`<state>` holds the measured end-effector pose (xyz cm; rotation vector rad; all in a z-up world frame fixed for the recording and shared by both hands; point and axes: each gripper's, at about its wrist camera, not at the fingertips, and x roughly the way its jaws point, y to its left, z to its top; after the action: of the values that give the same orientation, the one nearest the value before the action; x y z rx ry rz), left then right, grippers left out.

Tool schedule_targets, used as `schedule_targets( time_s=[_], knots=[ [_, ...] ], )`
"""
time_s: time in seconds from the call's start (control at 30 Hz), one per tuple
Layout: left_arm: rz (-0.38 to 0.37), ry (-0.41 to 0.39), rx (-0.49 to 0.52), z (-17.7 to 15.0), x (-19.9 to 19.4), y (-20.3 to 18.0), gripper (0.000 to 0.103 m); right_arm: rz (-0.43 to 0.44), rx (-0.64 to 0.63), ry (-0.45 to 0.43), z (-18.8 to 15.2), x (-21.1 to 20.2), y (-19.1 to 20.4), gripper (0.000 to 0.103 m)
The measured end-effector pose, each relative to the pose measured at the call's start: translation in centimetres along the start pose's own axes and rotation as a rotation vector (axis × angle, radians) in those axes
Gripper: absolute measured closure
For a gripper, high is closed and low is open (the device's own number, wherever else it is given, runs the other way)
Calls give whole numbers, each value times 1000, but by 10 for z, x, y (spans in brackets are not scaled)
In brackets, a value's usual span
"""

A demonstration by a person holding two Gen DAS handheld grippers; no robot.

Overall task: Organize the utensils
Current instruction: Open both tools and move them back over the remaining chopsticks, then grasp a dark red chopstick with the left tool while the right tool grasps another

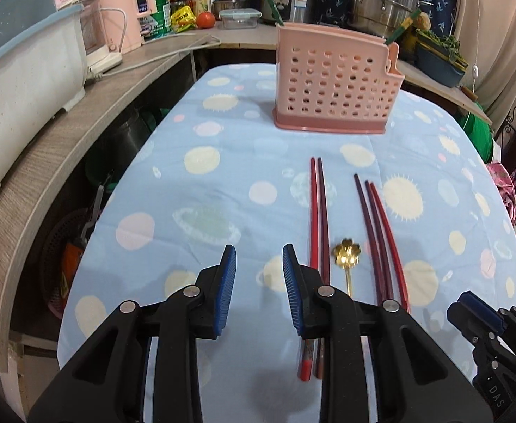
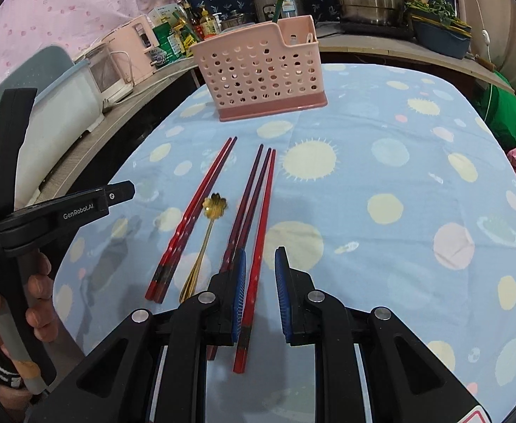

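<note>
The right gripper [image 2: 260, 294] hangs low over the planet-print tablecloth [image 2: 381, 162], fingers spread, with the outermost red chopstick [image 2: 258, 257] lying in the gap beside its left pad; two more chopsticks [image 2: 245, 204], a gold spoon [image 2: 205, 236] and a further pair [image 2: 194, 211] lie to its left. The left gripper [image 1: 259, 290], also spread and empty, has that pair [image 1: 318, 218] just right of its fingers, and the pink perforated caddy [image 1: 335, 84] stands ahead. A clean pick likely means centring the stick before closing, so the neighbours stay undisturbed.
</note>
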<state>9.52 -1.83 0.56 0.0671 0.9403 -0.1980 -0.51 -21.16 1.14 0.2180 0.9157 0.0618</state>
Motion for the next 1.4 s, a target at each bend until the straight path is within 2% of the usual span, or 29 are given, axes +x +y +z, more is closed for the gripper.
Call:
schedule_targets(
  time_s=[0.43, 0.5, 0.57, 0.73, 1.03, 1.4],
  knots=[
    [-10, 58, 3, -26, 8, 2, 75, -3, -21, 69, -30, 18, 10, 85],
    [-13, 63, 1, -28, 9, 2, 73, -9, -26, 72, -31, 19, 11, 85],
    [-15, 64, -1, -29, 9, 3, 68, -9, -27, 77, -32, 21, 11, 85],
    [-21, 76, 5, -34, 11, 2, 67, -19, -25, 86, -34, 25, 10, 85],
    [-38, 97, 23, -45, 14, -3, 62, -31, -26, 75, -37, 25, 5, 96],
    [-70, 107, 46, -53, 12, -13, 62, -39, 6, 71, -38, 21, -4, 97]
  ],
)
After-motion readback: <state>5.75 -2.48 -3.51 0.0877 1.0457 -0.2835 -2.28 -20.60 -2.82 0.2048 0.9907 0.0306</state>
